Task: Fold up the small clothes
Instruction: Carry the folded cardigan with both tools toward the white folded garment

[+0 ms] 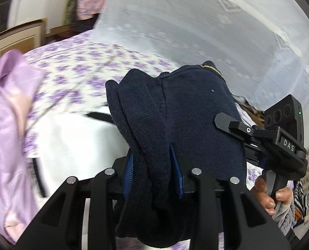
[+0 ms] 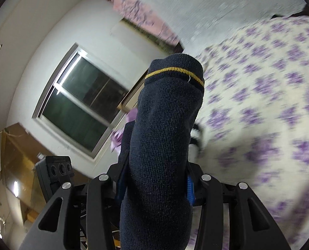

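Note:
A dark navy knit garment with a thin yellow stripe is held up off the bed by both grippers. My left gripper is shut on a bunched fold of it, blue pads pressed against the knit. In the right wrist view my right gripper is shut on a navy tube-like part, a sleeve or cuff with a yellow stripe near its end. The right gripper also shows in the left wrist view, its fingertip against the navy knit, with a hand on its handle.
A bed sheet with purple flowers lies below. A shiny lilac garment is at the left. A white cloth with a black strap lies on the bed. A window and wooden furniture are at the left.

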Demonstrator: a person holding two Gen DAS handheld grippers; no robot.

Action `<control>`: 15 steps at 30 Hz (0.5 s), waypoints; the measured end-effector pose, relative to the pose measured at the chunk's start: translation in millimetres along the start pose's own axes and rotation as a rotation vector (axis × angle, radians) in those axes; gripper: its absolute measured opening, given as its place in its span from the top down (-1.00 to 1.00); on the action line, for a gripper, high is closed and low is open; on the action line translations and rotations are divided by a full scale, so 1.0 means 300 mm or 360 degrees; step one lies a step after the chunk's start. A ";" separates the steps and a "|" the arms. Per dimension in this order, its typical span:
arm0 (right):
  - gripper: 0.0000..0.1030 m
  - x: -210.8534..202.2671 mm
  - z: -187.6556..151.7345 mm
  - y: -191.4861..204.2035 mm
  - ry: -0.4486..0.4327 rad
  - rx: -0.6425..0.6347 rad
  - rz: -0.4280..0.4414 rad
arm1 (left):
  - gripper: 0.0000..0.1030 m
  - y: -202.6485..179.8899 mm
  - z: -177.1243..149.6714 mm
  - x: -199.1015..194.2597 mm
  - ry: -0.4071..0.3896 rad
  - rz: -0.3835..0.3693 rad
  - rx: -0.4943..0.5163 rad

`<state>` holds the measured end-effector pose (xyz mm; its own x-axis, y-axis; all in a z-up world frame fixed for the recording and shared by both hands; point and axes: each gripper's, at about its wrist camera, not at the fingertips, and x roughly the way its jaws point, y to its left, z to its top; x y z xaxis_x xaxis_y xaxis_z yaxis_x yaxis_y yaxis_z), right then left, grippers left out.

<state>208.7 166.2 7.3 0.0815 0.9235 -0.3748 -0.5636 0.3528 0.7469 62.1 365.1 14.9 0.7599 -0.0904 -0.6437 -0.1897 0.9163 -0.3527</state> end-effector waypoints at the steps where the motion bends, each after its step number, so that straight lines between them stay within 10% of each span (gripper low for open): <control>1: 0.12 0.033 0.002 0.013 0.0029 -0.0004 0.0016 | 0.39 0.050 -0.004 -0.021 -0.0008 0.0022 -0.0035; 9: 0.13 0.338 -0.026 0.087 0.0250 -0.0041 0.0029 | 0.39 0.319 -0.040 -0.047 -0.0004 0.0093 -0.0275; 15: 0.04 0.472 -0.056 -0.043 0.0338 -0.0003 -0.0209 | 0.15 0.404 -0.091 0.060 0.0055 0.0072 -0.0366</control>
<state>213.9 289.9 -64.6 -0.0203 0.8175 -0.5756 -0.5609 0.4673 0.6834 35.9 463.9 -57.9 0.7264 -0.0683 -0.6839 -0.3627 0.8072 -0.4657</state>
